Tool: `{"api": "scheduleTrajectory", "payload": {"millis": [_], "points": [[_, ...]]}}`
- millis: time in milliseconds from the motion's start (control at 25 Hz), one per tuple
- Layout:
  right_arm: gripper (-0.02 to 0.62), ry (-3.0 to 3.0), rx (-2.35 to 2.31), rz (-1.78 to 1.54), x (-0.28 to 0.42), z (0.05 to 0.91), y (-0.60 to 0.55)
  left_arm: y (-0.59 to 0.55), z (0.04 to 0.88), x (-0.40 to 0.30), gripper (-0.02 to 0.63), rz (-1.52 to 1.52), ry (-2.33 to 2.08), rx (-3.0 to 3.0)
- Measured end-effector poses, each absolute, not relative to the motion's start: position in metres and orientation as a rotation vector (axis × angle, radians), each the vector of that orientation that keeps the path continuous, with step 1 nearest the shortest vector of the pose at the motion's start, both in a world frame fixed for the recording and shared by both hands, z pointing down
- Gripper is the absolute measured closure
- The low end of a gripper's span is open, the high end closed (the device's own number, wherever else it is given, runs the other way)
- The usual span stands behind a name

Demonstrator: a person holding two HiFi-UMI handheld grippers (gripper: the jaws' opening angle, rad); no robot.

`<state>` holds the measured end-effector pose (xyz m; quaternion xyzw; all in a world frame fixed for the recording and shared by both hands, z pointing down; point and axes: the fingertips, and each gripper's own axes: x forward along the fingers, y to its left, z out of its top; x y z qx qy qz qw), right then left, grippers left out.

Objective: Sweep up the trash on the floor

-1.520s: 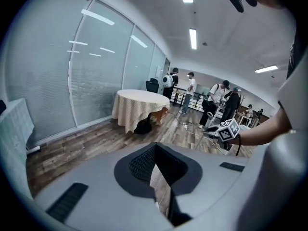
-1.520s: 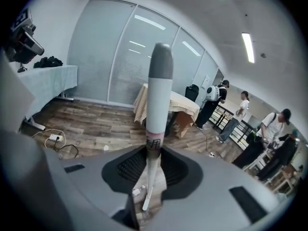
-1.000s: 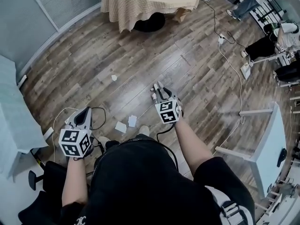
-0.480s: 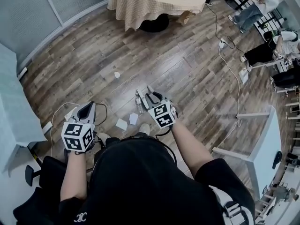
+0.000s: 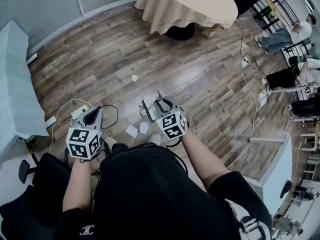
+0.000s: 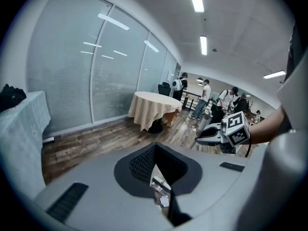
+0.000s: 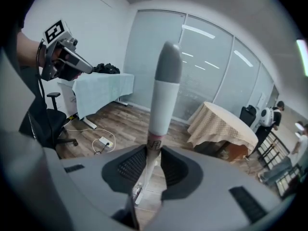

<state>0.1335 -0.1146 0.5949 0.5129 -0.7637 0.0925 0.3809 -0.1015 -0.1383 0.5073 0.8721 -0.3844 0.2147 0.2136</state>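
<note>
My right gripper is shut on a white broom handle with a grey tip, which stands upright between its jaws. In the head view the lower part of the broom reaches the wooden floor just left of that gripper. Two paper scraps lie by my feet, and a third paper scrap lies farther out. My left gripper hangs at the left, jaws shut with nothing between them. Paper scraps show on the floor below its jaws.
A round table with a beige cloth stands ahead. At the left are a table under a pale green cloth and a black office chair. A power strip with cables lies near my left gripper. A white table and seated people are at the right.
My right gripper has moved left and closer to my body with the broom handle, ending near the two paper scraps. The left gripper stays about where it was.
</note>
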Motion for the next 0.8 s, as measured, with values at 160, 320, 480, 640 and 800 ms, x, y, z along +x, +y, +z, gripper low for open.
{"api": "scheduleTrajectory", "payload": {"millis": [160,320,480,640,800], "points": [[0.494,-1.986,1.302,0.161,0.123,0.58,-0.148,-0.138,0.506,-0.133,0.612,0.56,-1.156,2.375],[0.494,-2.046,1.208,0.052,0.098,0.568,-0.185,-0.13,0.507,-0.16,0.612,0.537,-1.243,2.31],[0.492,-2.084,1.034,-0.077,0.075,0.567,-0.216,-0.121,0.509,-0.183,0.612,0.533,-1.32,2.245],[0.492,-2.085,0.998,-0.125,0.074,0.575,-0.255,-0.114,0.509,-0.199,0.612,0.548,-1.396,2.185],[0.491,-2.038,1.101,-0.113,0.09,0.597,-0.3,-0.103,0.507,-0.203,0.612,0.572,-1.471,2.136]]}}
